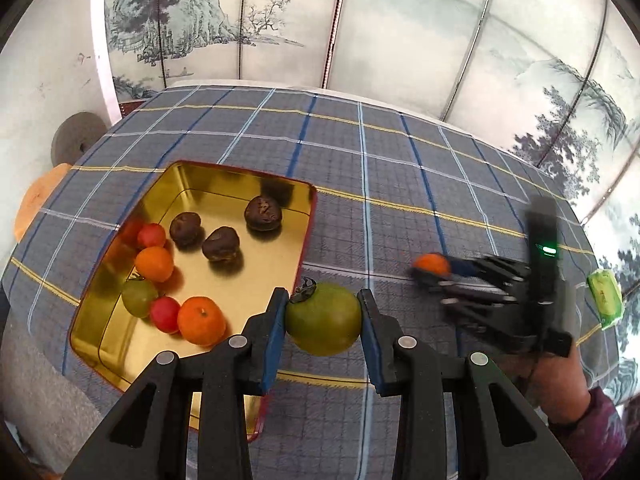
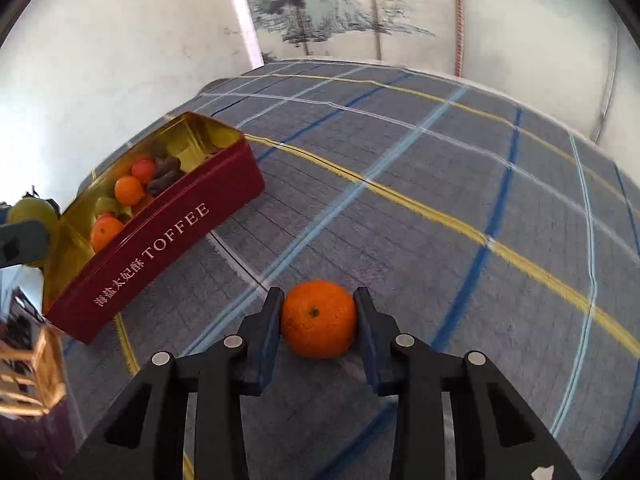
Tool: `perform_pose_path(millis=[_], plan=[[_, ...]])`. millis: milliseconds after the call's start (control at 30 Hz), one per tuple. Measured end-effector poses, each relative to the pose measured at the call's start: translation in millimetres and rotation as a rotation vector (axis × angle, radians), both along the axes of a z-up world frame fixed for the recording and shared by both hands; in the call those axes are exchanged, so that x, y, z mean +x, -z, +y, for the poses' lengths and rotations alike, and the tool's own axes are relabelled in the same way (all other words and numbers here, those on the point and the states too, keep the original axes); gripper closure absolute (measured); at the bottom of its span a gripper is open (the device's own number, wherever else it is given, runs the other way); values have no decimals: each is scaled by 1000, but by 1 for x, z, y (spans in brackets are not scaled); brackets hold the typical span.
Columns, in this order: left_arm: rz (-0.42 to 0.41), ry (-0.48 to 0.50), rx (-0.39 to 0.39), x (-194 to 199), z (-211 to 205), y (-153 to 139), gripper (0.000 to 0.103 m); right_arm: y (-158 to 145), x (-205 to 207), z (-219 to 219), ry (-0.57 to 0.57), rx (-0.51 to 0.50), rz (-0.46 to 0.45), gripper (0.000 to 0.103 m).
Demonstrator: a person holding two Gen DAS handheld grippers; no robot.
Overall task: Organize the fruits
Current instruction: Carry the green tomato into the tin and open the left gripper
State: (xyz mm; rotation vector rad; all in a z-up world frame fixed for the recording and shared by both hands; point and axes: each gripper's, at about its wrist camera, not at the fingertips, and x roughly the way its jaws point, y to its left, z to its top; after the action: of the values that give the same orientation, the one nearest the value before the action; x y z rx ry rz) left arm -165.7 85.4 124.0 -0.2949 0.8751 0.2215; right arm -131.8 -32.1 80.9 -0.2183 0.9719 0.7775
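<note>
My left gripper point(image 1: 323, 314) is shut on a green tomato point(image 1: 324, 320) and holds it just right of the red toffee tin point(image 1: 306, 232). The tin's gold inside holds several fruits: orange mandarins point(image 1: 201, 321), red cherry tomatoes point(image 1: 165, 313), a green tomato point(image 1: 138, 297) and dark wrinkled fruits point(image 1: 262, 213). My right gripper point(image 2: 318, 314) is shut on an orange mandarin point(image 2: 318, 324) over the plaid cloth, to the right of the tin point(image 2: 160, 240). The right gripper also shows in the left wrist view point(image 1: 430, 268), blurred, with its mandarin point(image 1: 432, 264).
A grey plaid tablecloth point(image 1: 400, 168) covers the table. A small green packet point(image 1: 606, 298) lies near the table's right edge. A painted folding screen point(image 1: 280, 20) stands behind the table. A wicker basket point(image 2: 32, 376) sits at the left in the right wrist view.
</note>
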Motion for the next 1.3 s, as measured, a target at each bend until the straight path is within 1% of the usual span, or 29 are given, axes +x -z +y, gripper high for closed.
perform_pose_path(millis=[67,100,167,233,300,367,500,567,667,800,1000,1133,1233,1300], plan=[[-2,-4,-3,-3,6,0,67,-3,2,-34,90,49,7,71],[-2,-7,2,-5,9,0,67,-3,4,-56,158,65,11,71],[0,-17,13,-8,17,0,67,-4,6,-103,302,49,1,71],[8,-32,21,-11,27,3,67,-5,7,-137,394,17,-10,71],[20,-44,19,-15,38,8,67,-4,9,-162,462,-7,-5,71],[29,-63,25,-20,48,12,67,-4,10,-175,500,6,1,71],[54,-74,35,-31,60,24,67,-6,11,-170,508,-17,-8,70],[60,-76,34,-37,66,30,67,-7,11,-168,509,-10,-5,70],[59,-76,26,-42,69,35,67,-7,9,-170,513,9,5,70],[48,-66,16,-42,69,36,67,-2,10,-173,513,1,2,70],[25,-37,25,-31,65,30,67,-1,9,-174,513,-2,1,70],[12,-22,58,-17,63,27,67,-2,9,-171,512,-17,-6,70],[16,-12,57,-6,64,29,67,-3,8,-170,512,-19,-7,70],[20,-9,79,-1,63,31,67,-3,9,-171,512,-18,-6,70]])
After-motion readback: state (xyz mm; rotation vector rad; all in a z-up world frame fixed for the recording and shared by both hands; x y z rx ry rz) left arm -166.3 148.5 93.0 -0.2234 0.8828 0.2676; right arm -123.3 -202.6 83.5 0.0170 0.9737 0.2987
